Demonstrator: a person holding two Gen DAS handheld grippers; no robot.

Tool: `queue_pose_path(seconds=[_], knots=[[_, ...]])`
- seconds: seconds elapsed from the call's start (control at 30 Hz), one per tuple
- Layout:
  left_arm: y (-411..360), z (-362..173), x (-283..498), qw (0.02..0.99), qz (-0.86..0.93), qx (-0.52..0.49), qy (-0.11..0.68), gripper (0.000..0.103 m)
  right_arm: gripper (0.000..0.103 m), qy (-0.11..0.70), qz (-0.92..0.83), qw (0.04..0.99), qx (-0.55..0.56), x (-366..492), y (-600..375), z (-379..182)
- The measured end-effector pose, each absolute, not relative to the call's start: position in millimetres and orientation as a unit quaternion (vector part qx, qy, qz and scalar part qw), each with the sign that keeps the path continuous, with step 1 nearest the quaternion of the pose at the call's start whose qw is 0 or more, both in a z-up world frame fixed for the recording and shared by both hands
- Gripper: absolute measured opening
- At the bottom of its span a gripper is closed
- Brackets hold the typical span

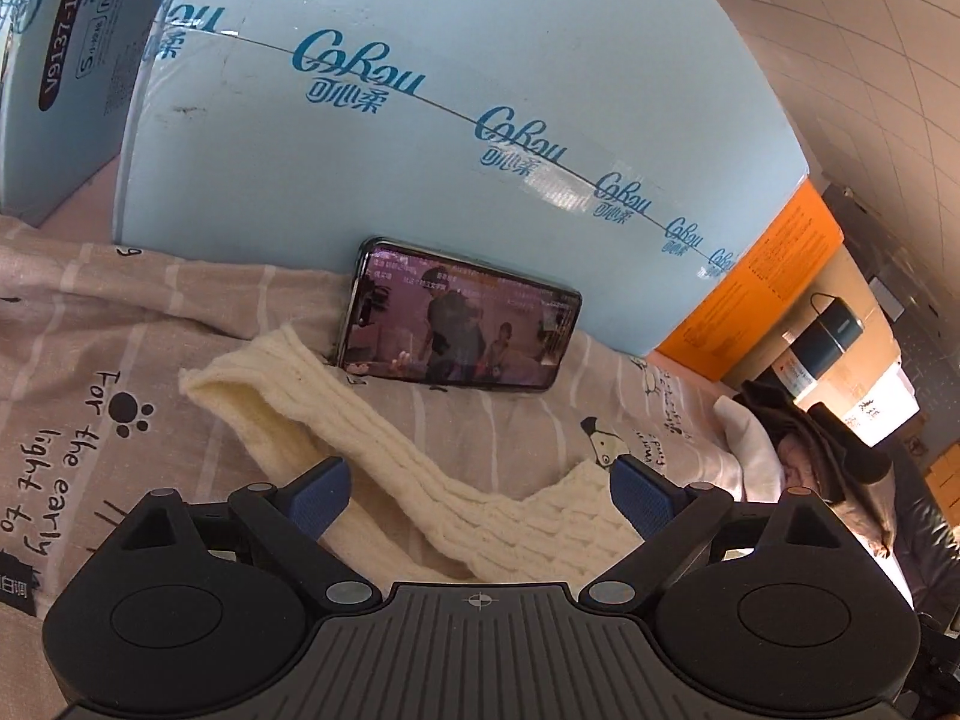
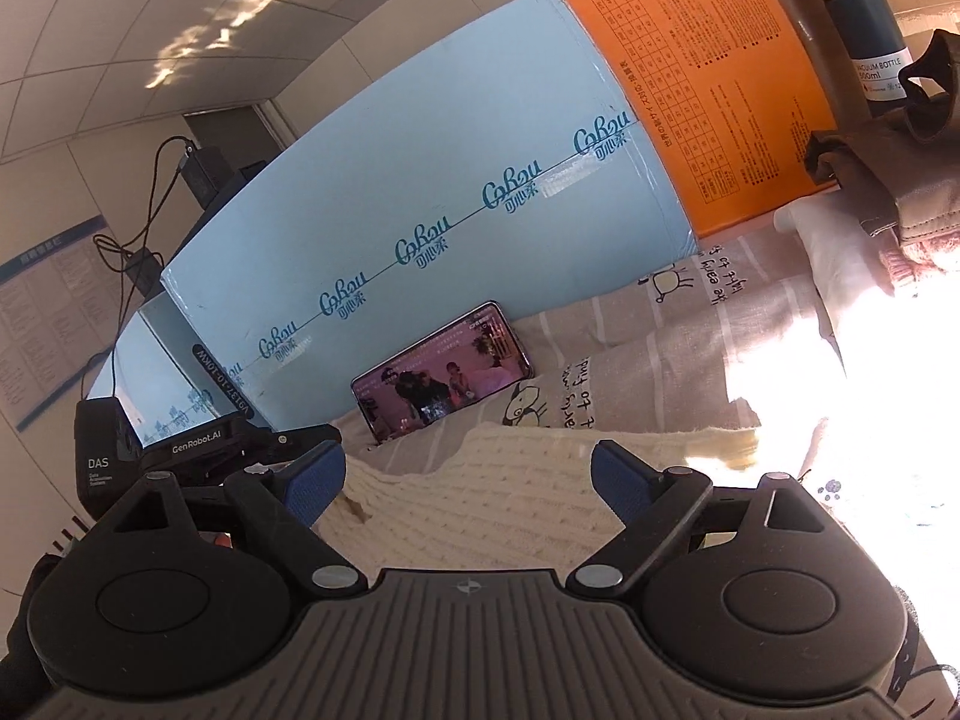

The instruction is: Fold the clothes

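Cream cable-knit sweater [image 1: 384, 468] spread on a printed bedsheet [image 1: 90, 420], seen from both wrist cameras. In the left wrist view one sleeve runs as a long band from its cuff at upper left down toward lower right, passing between and under the spread jaws of the left gripper [image 1: 480, 495], which stands wide and empty. In the right wrist view the sweater body [image 2: 480, 498] lies directly ahead of the right gripper [image 2: 468, 480], likewise wide open with nothing pinched. A phone [image 1: 459, 321] leans against a light-blue carton [image 1: 420, 60] just behind the garment. The sleeve appears nearer the left gripper, so that hand seems better placed to lift it, crossing the sleeve's long axis.
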State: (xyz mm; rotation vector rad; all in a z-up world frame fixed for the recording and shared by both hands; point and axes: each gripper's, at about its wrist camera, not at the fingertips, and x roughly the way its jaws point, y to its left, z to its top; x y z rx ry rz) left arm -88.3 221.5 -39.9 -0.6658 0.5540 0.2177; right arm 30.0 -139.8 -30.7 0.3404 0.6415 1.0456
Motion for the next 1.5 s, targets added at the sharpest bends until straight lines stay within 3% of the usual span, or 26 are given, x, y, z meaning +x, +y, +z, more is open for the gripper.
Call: queue_pose_path(seconds=[0.43,0.53,0.6,0.63,0.77,0.87,0.9,1.13,1.23,1.27,1.3,1.37,1.5], knots=[[249,-65,-97,0.879,0.076,-0.421,0.208,0.089,0.089,0.306,0.47,0.813,0.157,36,-139,-39],[248,-68,-92,0.88,0.079,-0.414,0.219,0.069,0.089,0.307,0.467,0.814,0.159,37,-140,-40],[246,-69,-87,0.881,0.085,-0.402,0.234,0.047,0.089,0.307,0.465,0.815,0.16,38,-141,-40],[245,-68,-88,0.882,0.089,-0.397,0.239,0.046,0.089,0.307,0.465,0.815,0.16,38,-141,-40],[243,-48,-109,0.896,0.085,-0.378,0.219,0.052,0.089,0.306,0.46,0.817,0.162,38,-144,-40],[241,-34,-132,0.901,0.127,-0.365,0.199,0.076,0.089,0.305,0.458,0.819,0.163,39,-146,-39],[243,-33,-138,0.896,0.138,-0.373,0.197,0.08,0.089,0.306,0.458,0.819,0.163,39,-146,-39],[254,-63,-119,0.863,0.138,-0.432,0.222,0.082,0.089,0.31,0.46,0.816,0.163,39,-145,-40],[247,-71,-94,0.877,0.132,-0.405,0.223,0.077,0.089,0.31,0.458,0.817,0.162,39,-146,-40],[242,-69,-86,0.887,0.144,-0.374,0.231,0.059,0.089,0.31,0.457,0.818,0.163,39,-146,-40],[238,-68,-80,0.893,0.144,-0.353,0.238,0.034,0.089,0.309,0.457,0.818,0.163,40,-146,-40],[233,-67,-72,0.902,0.126,-0.335,0.24,0.017,0.089,0.309,0.455,0.819,0.163,40,-147,-40],[210,-49,-77,0.937,0.07,-0.278,0.201,0.015,0.089,0.309,0.454,0.82,0.163,41,-148,-40]])
